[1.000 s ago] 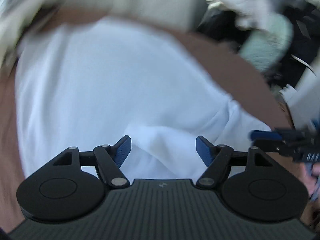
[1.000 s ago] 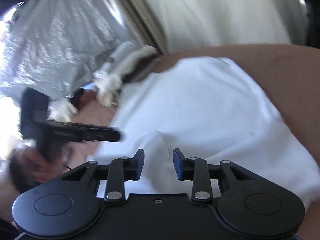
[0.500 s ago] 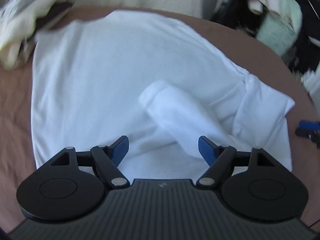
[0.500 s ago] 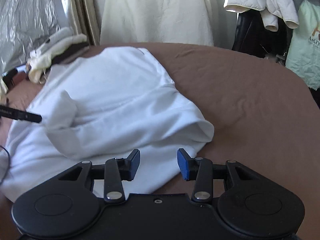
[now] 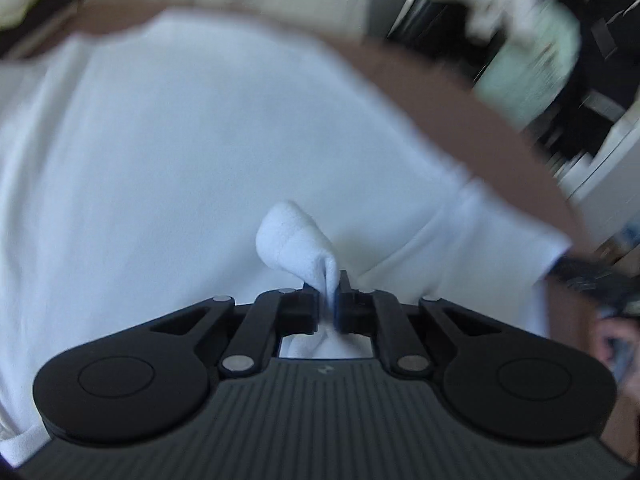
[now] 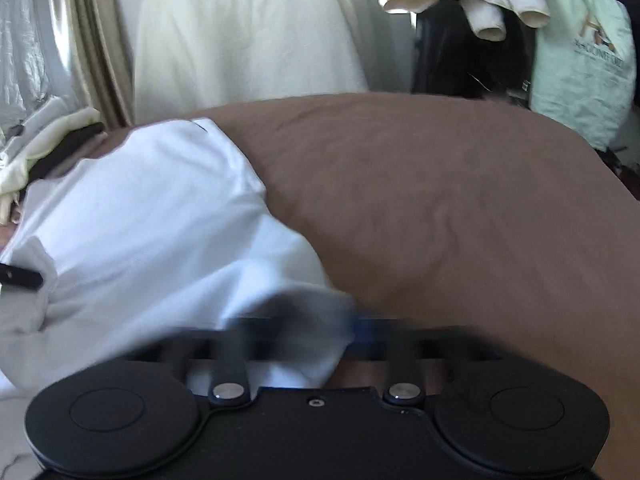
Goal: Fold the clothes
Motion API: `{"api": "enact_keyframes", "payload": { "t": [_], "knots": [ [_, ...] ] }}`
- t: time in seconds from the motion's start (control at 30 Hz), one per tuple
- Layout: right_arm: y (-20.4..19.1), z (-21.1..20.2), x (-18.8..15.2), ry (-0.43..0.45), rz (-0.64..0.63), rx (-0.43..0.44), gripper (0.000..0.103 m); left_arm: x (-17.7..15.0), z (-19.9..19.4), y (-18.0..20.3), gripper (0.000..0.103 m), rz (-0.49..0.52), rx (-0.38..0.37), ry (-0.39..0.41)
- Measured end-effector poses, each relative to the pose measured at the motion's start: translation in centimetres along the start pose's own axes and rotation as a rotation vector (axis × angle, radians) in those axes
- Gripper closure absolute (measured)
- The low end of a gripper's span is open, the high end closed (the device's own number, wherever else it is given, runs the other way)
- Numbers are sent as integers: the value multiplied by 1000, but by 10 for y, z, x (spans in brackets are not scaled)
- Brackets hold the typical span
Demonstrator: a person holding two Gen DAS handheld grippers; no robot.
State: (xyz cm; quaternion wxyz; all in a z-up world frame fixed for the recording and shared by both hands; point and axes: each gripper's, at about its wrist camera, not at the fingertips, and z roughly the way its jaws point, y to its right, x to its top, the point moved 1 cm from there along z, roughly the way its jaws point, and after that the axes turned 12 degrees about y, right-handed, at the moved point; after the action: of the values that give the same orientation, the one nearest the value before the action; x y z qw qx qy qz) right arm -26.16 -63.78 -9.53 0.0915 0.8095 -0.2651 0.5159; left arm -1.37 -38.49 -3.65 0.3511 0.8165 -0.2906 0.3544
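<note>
Garment: a white top [image 5: 224,152] is spread flat over a brown bed cover [image 6: 460,208], and most of the left wrist view is filled by it.

Left gripper: the left gripper [image 5: 329,304] is seen with its jaws closing, and a pinched fold of the white cloth is clamped between the blue pads. A rounded loop of fabric, probably a cuff or sleeve end [image 5: 292,240], is pushed up just beyond the fingertips, and more cloth is seen bunched below the jaws, against the gripper's body.

Right gripper: the right gripper [image 6: 320,332] is heavily smeared by motion blur, so its fingers are only made out as dark and blue streaks. The jaws are taken to be drawn fully together; the near edge of the garment [image 6: 304,344] is laid right across the fingers, and a grip on that edge is likely, though the contact itself cannot be made out through the blur.

Garment relative to the tools: the cloth lies ahead of and beneath both grippers, with its right border falling just at the right gripper's tips and bare brown cover beyond it.

Other gripper in view: the tip of the left tool [image 6: 20,276] is glimpsed at the left edge of the right wrist view, resting against the white fabric.

Surroundings: a cream hanging garment [image 6: 248,32] is seen behind the bed, and a pale green bag [image 6: 584,68] hangs at the far right.
</note>
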Motion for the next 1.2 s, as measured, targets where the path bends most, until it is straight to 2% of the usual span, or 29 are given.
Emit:
{"api": "enact_keyframes", "payload": {
  "t": [0.07,0.1,0.17,0.2,0.27,0.3,0.37,0.47,0.57,0.63,0.7,0.77,0.8,0.87,1.0,1.1,1.13,1.17,1.2],
  "knots": [
    [2,-4,8,41,12,-25,99,12,-41,5,96,14,21,123],
    [6,-10,9,55,25,-38,99,13,-61,3,96,16,46,157],
    [9,-10,5,26,-7,-76,99,10,-100,-2,95,11,102,201],
    [7,-8,0,-1,-46,-75,99,1,-108,-6,95,0,114,163],
    [0,-3,-10,-87,-135,-83,95,-28,-109,-16,95,-13,132,21],
    [-3,-3,-13,-126,-171,-89,85,-45,-104,-19,95,-1,146,-62],
    [-2,-17,-8,-120,-168,-95,83,-80,-98,-29,94,12,178,-160],
    [1,-38,0,-102,-153,-97,82,-107,-96,-50,88,-64,217,-170],
    [8,-66,20,6,-20,19,77,-107,-95,-51,88,-47,220,-146],
    [2,-68,29,27,18,100,73,-107,-96,-47,86,-13,223,-134],
    [-11,-58,30,13,-32,146,70,-107,-95,-48,86,-10,223,-132],
    [-25,-42,26,-22,-97,188,59,-107,-96,-51,85,-24,213,-130],
    [-32,-31,22,-49,-133,205,49,-106,-97,-54,85,-36,206,-129],
    [-45,-15,15,-89,-202,217,48,-105,-96,-61,85,-62,194,-129],
    [-63,9,7,-100,-323,224,47,-105,-94,-68,85,-87,182,-134],
    [-69,25,9,-108,-355,207,49,-105,-93,-68,84,-88,178,-142],
    [-67,30,10,-110,-337,199,55,-105,-93,-68,84,-88,174,-144],
    [-66,35,11,-116,-318,194,67,-105,-92,-69,84,-92,170,-145],
    [-63,39,13,-131,-293,193,102,-105,-92,-71,84,-99,167,-147]
  ]
}}
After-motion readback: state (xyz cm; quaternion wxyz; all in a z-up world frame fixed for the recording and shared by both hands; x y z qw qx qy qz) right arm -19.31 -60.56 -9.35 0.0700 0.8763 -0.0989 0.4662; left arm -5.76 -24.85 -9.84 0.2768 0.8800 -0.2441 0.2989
